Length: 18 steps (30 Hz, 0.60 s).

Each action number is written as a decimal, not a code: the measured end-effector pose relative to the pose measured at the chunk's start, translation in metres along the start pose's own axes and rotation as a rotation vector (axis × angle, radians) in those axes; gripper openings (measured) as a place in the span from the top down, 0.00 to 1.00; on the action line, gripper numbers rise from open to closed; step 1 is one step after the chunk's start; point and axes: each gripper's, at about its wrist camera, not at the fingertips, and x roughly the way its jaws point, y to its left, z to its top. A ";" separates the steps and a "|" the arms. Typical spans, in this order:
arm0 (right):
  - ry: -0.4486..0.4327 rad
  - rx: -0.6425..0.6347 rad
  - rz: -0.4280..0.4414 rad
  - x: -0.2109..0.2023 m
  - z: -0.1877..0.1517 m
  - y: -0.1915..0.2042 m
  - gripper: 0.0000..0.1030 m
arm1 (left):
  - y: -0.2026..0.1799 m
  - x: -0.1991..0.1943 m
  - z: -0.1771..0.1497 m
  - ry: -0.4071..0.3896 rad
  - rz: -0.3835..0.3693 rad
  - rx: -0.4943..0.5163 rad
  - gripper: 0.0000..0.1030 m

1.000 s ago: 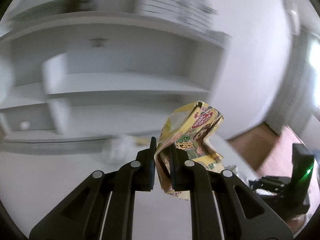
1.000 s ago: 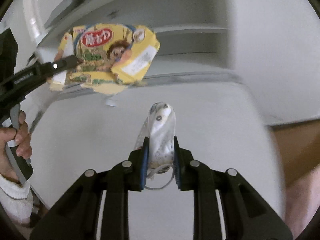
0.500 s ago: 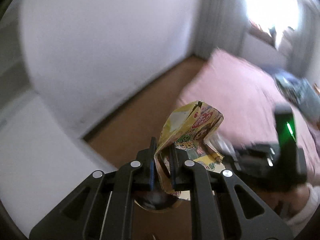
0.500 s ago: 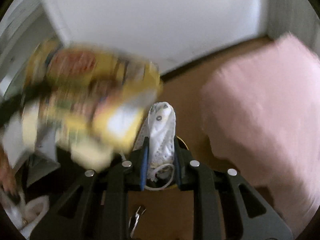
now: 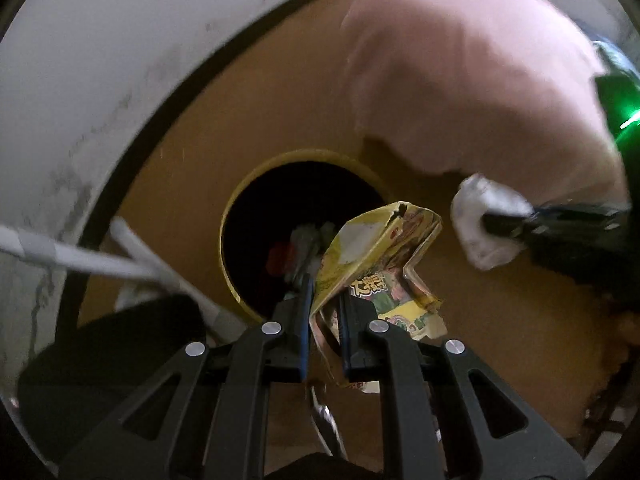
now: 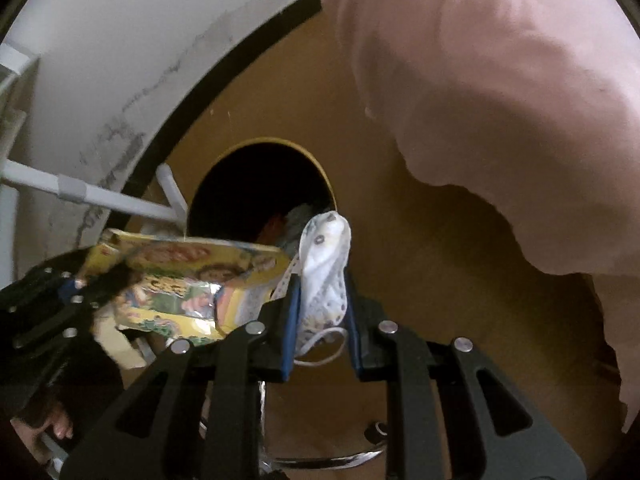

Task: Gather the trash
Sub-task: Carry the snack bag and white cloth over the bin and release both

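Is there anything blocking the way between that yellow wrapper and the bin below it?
Nothing visible does. The yellow wrapper, clamped in the left gripper, hangs near the rim of the open bin. The bin has no lid, only some trash deep inside.

The mouth of the yellow bin [image 6: 320, 168] is open from above, with some trash low inside. A white pipe [image 6: 116, 200] stands close on its left side, and a pink cover [image 6: 500, 100] hangs near on its right.
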 end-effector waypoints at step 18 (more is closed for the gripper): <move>0.150 -0.016 0.027 0.065 0.048 0.097 0.80 | 0.086 0.081 0.005 0.139 -0.074 -0.205 0.89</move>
